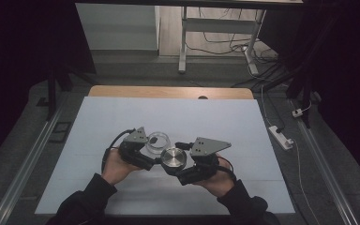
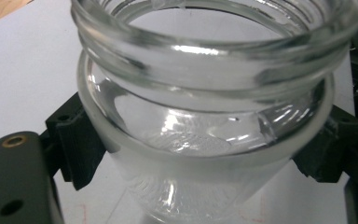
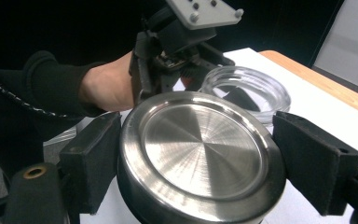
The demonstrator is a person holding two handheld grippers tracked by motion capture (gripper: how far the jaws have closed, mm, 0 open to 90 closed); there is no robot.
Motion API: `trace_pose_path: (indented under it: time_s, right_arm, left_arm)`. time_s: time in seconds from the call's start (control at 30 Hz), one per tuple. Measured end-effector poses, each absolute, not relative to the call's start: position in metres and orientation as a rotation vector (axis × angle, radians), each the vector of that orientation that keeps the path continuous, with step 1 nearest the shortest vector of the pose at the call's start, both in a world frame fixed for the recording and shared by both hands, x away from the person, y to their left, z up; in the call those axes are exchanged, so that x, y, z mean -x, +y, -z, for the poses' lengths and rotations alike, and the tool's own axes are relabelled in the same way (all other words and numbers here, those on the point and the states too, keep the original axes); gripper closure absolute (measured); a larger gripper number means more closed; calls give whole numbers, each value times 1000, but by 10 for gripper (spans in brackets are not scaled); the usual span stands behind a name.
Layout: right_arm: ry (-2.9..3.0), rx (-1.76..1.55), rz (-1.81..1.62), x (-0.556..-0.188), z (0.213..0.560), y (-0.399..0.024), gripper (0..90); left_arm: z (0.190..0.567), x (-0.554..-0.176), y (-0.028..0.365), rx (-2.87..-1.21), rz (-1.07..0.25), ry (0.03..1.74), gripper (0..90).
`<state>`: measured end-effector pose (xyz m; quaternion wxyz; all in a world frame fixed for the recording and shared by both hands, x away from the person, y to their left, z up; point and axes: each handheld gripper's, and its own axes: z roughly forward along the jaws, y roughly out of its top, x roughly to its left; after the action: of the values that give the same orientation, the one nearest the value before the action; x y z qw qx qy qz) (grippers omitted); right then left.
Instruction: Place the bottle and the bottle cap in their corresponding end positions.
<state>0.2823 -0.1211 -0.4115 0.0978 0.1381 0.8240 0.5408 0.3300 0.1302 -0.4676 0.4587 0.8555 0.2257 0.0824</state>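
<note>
An open clear glass jar (image 1: pixel 158 142) with a threaded neck stands over the white table top (image 1: pixel 122 117) near its middle. My left gripper (image 1: pixel 146 151) is shut on the jar (image 2: pixel 205 140); the black pads (image 2: pixel 77 144) press on its body from both sides just under the neck. A round brushed-steel lid (image 1: pixel 173 158) hangs right beside the jar, to its front right. My right gripper (image 1: pixel 182 166) is shut on this lid (image 3: pixel 200 144), with a pad (image 3: pixel 91 158) on each side of its rim. Behind the lid, the jar (image 3: pixel 249 88) and the left gripper (image 3: pixel 177 42) show.
A wooden edge (image 1: pixel 168 92) runs along the table's far side. On the floor at the right lie a white power strip (image 1: pixel 281 137) and cables. Beyond the table stands a white desk frame (image 1: pixel 183 42). Metal rails (image 1: pixel 26 164) run along both sides.
</note>
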Motion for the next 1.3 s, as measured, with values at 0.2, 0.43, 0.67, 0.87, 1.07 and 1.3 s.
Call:
trace_pose_path:
  time_s: [0.2, 0.43, 0.67, 0.87, 1.07, 1.3]
  right_arm:
    - [2456, -405, -1589, -280, 422, -121, 176]
    - [2476, -416, -1575, -280, 435, -121, 176]
    - [2498, -418, -1563, -282, 452, -117, 176]
    - [2507, -434, -1553, -286, 465, -116, 176]
    - [2528, -439, -1524, -288, 481, -114, 176]
    - [2564, -426, -1472, -290, 500, -107, 176]
  left_arm:
    - [468, -337, 128, -2102, -215, 563, 156]
    - [468, -347, 125, -2089, -223, 564, 156]
    - [471, -358, 120, -2088, -227, 571, 155]
    - [474, -369, 115, -2078, -233, 577, 156]
    - [481, -379, 110, -2075, -241, 589, 155]
    - [496, -392, 104, -2084, -254, 612, 156]
